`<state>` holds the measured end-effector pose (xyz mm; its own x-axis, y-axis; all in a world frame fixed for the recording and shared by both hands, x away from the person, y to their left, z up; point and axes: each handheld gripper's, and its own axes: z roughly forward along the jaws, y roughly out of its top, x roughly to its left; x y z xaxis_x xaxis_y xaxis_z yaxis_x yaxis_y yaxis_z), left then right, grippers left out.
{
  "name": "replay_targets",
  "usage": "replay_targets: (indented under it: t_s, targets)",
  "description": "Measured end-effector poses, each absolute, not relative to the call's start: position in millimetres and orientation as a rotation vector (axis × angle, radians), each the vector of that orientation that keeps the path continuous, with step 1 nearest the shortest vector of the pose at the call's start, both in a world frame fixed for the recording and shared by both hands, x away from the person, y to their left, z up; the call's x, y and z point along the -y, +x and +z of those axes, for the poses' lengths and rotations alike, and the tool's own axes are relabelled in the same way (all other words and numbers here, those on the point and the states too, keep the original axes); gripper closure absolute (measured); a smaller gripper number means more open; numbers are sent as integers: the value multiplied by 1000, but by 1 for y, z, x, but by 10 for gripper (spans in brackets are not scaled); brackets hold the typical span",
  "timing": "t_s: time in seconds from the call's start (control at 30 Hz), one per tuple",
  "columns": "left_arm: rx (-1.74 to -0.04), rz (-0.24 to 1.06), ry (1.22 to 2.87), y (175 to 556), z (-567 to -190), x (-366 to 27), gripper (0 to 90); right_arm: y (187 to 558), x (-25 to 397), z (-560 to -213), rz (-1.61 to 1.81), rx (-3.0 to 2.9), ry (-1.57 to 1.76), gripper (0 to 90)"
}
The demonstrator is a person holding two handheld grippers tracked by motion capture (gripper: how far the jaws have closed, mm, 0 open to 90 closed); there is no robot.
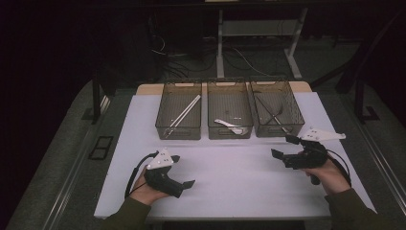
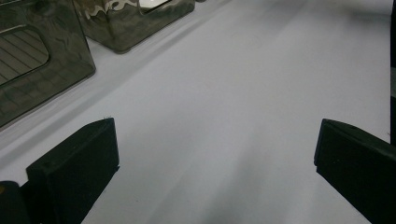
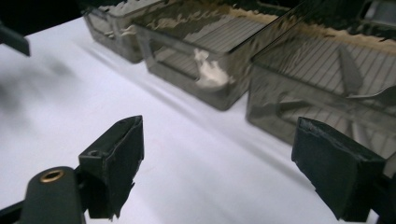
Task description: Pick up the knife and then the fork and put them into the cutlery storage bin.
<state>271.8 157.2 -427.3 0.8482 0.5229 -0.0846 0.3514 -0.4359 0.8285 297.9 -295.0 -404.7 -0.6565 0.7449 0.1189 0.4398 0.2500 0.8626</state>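
White table (image 1: 230,177) carries three smoky bins in a row at its far edge: left bin (image 1: 178,111) with white sticks, middle bin (image 1: 230,110) with a white spoon (image 1: 229,126), right bin (image 1: 277,109) with dark utensils. Left gripper (image 1: 184,170) and right gripper (image 1: 282,146) hover nearer, well apart, jaws spread wide, nothing between them.

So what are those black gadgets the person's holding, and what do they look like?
They are two handheld grippers. The left gripper and right gripper each have a black body ending in two blocky black jaws, a pale three-cornered plate on top, and a black cable looping back past the hand. The person's sleeves look dark olive green. One small brass-coloured fitting sits by a jaw.
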Motion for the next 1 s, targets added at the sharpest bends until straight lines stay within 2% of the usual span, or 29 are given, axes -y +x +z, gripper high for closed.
replay_targets:
  t_s: [0.63,1.0]
  targets:
    - [-622,216,2068,271,-428,-155,0,264,300,-435,1373,-2266,1108,170]
    - [-623,218,2071,271,-429,-155,0,261,298,-443,1349,-2288,1090,170]
